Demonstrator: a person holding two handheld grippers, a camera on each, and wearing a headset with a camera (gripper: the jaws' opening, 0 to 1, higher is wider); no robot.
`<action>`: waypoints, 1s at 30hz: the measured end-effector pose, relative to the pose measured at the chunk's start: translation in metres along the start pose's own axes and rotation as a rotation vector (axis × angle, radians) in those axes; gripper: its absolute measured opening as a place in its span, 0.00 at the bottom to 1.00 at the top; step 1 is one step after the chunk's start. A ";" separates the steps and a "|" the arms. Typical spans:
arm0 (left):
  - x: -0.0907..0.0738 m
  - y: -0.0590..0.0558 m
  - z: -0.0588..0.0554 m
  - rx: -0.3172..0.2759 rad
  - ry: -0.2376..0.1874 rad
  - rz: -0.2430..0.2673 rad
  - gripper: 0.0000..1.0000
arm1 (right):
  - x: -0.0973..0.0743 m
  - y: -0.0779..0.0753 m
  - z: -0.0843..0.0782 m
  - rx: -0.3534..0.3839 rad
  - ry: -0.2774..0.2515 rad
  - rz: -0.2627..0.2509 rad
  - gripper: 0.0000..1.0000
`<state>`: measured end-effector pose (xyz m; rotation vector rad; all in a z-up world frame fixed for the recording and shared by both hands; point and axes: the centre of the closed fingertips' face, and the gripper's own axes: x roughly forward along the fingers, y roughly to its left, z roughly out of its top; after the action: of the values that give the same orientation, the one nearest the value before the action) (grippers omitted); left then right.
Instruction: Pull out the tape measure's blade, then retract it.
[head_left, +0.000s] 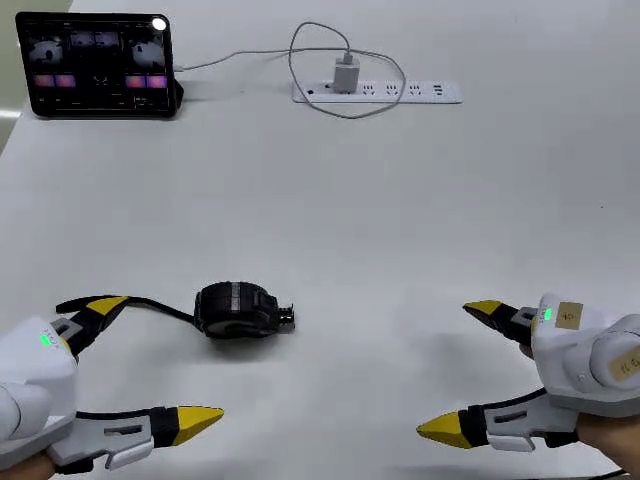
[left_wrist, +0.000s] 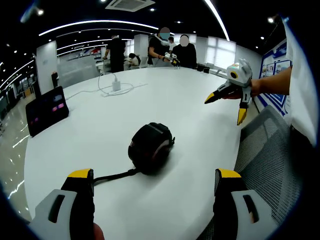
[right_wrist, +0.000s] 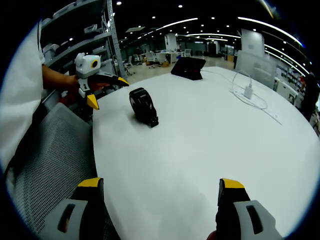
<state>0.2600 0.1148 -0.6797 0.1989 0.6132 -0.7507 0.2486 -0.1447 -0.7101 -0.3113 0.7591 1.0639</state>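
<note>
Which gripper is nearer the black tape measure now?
Left. The left gripper, open, has the black tape measure just ahead; the right gripper is much farther off, opposite it.

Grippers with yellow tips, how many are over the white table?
2. The white left gripper, open, is at the near left beside the black round tape measure; the white right gripper, open, is at the near right.

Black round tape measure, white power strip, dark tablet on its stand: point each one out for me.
Black round tape measure (head_left: 236, 309), head view: top of its case.
White power strip (head_left: 420, 92), head view: free sockets right of the charger.
Dark tablet (head_left: 97, 63), head view: middle of its screen.
</note>
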 end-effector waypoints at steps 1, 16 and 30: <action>0.000 0.000 0.000 0.001 0.000 0.000 0.99 | 0.000 0.001 0.000 0.004 -0.001 0.004 0.93; 0.003 0.001 0.003 0.009 0.003 -0.014 0.99 | 0.002 -0.001 0.005 -0.002 -0.006 0.010 0.93; 0.012 0.009 0.013 0.047 0.006 -0.034 0.99 | 0.012 -0.007 0.016 -0.035 -0.002 0.031 0.93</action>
<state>0.2785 0.1092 -0.6763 0.2348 0.6063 -0.7978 0.2648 -0.1311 -0.7083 -0.3296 0.7463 1.1081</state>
